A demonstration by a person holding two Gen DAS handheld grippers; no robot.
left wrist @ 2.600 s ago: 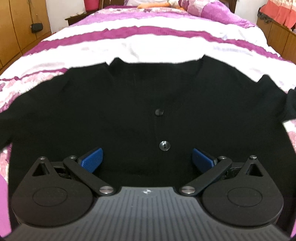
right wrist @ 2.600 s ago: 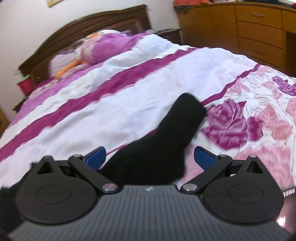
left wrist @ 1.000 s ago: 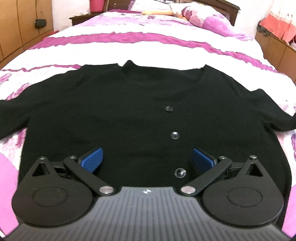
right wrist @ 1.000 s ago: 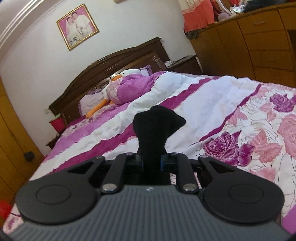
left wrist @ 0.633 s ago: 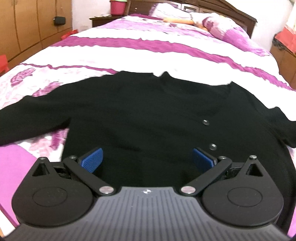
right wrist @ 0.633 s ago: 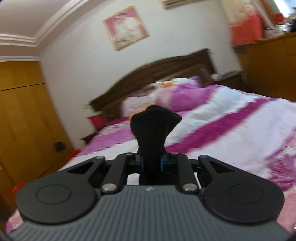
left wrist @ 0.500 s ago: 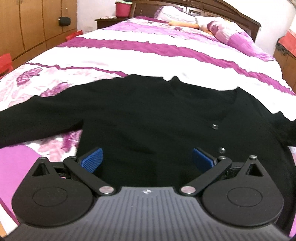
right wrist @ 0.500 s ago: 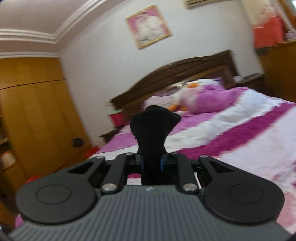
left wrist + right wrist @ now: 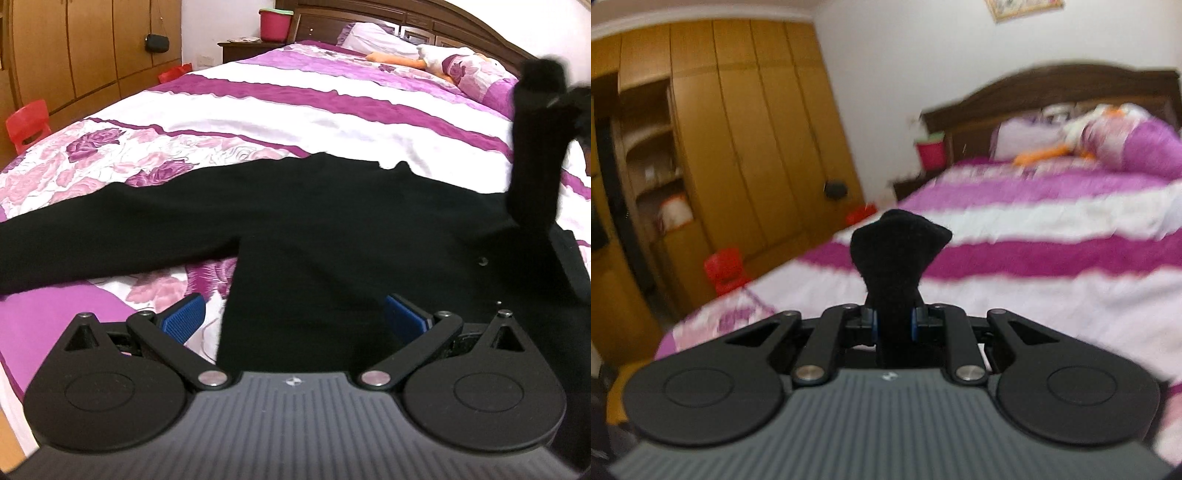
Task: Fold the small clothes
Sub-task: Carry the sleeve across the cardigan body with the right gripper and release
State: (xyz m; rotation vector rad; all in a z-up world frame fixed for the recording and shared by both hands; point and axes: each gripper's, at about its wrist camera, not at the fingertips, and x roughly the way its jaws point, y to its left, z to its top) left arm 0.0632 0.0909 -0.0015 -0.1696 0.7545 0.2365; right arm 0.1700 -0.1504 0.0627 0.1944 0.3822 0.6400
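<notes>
A black buttoned cardigan (image 9: 332,236) lies flat, front up, on the bed. Its left sleeve (image 9: 92,236) stretches out to the left. My left gripper (image 9: 293,317) is open and empty, low over the cardigan's lower left edge. My right gripper (image 9: 892,325) is shut on the cuff of the right sleeve (image 9: 897,251), which sticks up between the pads. In the left wrist view the lifted right sleeve (image 9: 535,147) rises above the cardigan at the right.
The bed has a pink, purple and white floral cover (image 9: 258,96). Pillows and a plush toy (image 9: 443,62) lie at the headboard. A wooden wardrobe (image 9: 738,147), a red stool (image 9: 726,269) and a nightstand with a red bucket (image 9: 275,24) stand to the left.
My right gripper has swung left with the sleeve cuff, lifting the sleeve up over the cardigan. My left gripper has shifted left toward the cardigan's left side, still open.
</notes>
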